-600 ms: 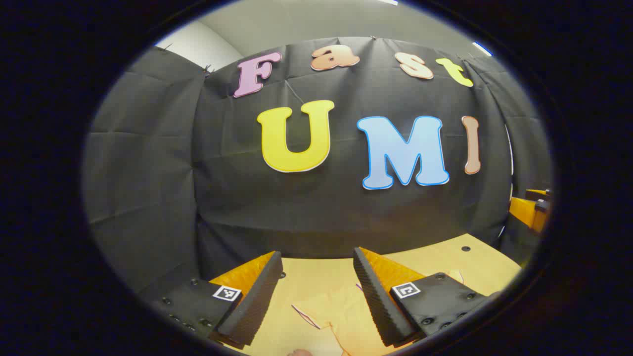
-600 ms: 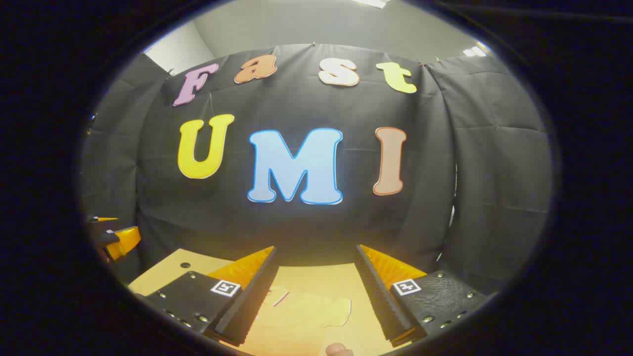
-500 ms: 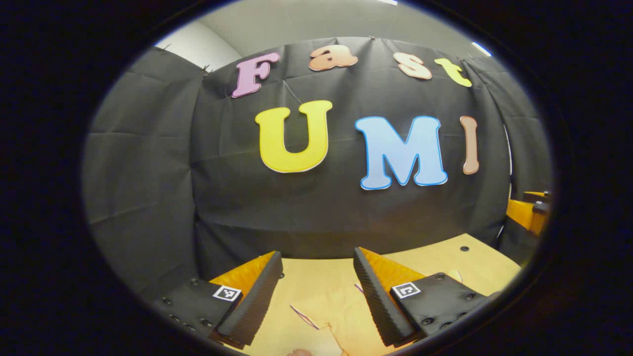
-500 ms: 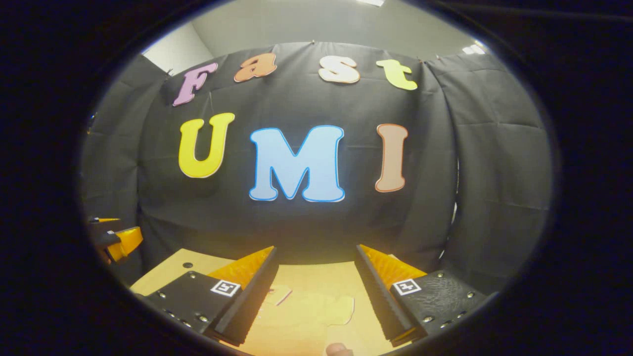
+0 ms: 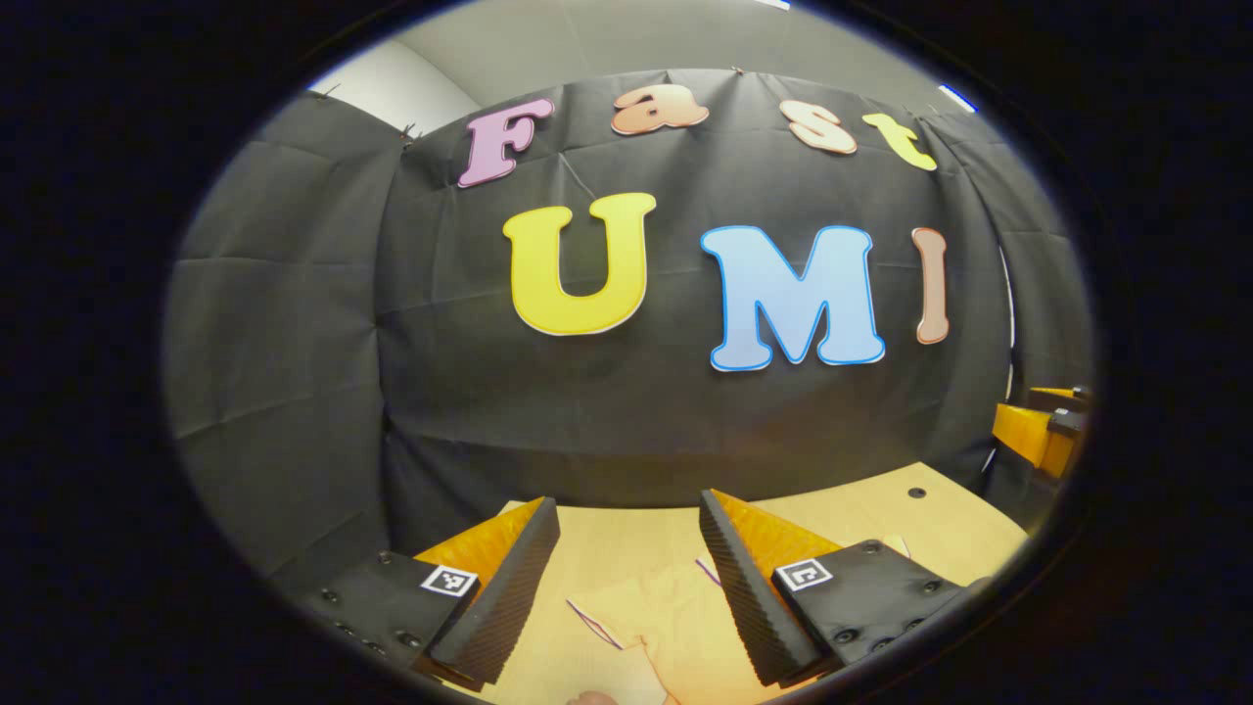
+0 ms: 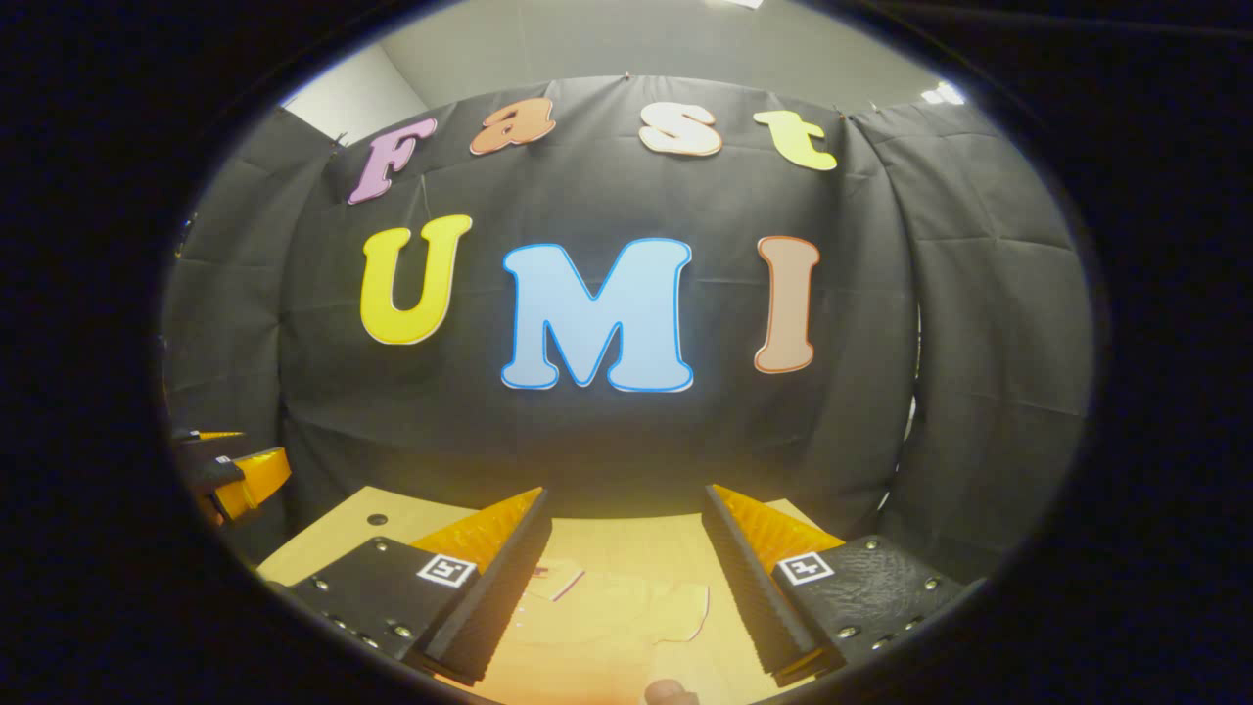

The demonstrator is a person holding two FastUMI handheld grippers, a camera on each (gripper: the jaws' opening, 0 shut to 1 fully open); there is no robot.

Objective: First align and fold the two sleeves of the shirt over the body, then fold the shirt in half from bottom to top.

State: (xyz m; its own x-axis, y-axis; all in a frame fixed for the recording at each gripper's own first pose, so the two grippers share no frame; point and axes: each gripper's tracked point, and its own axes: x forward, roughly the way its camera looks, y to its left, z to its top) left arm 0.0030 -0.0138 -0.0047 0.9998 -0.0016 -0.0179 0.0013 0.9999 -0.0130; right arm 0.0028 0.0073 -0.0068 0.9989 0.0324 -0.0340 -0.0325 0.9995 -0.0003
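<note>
Shirt [image 5: 675, 627] soft matt cloth; table [image 5: 940, 519] smooth wood.

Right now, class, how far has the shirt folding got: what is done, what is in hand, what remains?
Done: nothing that shows; the shirt lies flat on the table, one sleeve spread out to the side. In hand: the left gripper and right gripper are both open above the cloth, holding nothing. Left: both sleeve folds, then the bottom-to-top fold. Much of the shirt is out of view.

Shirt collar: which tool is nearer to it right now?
Right, probably. The collar lies just ahead of the open right tool, beside its left finger; from the left tool it sits farther off to the right.
</note>
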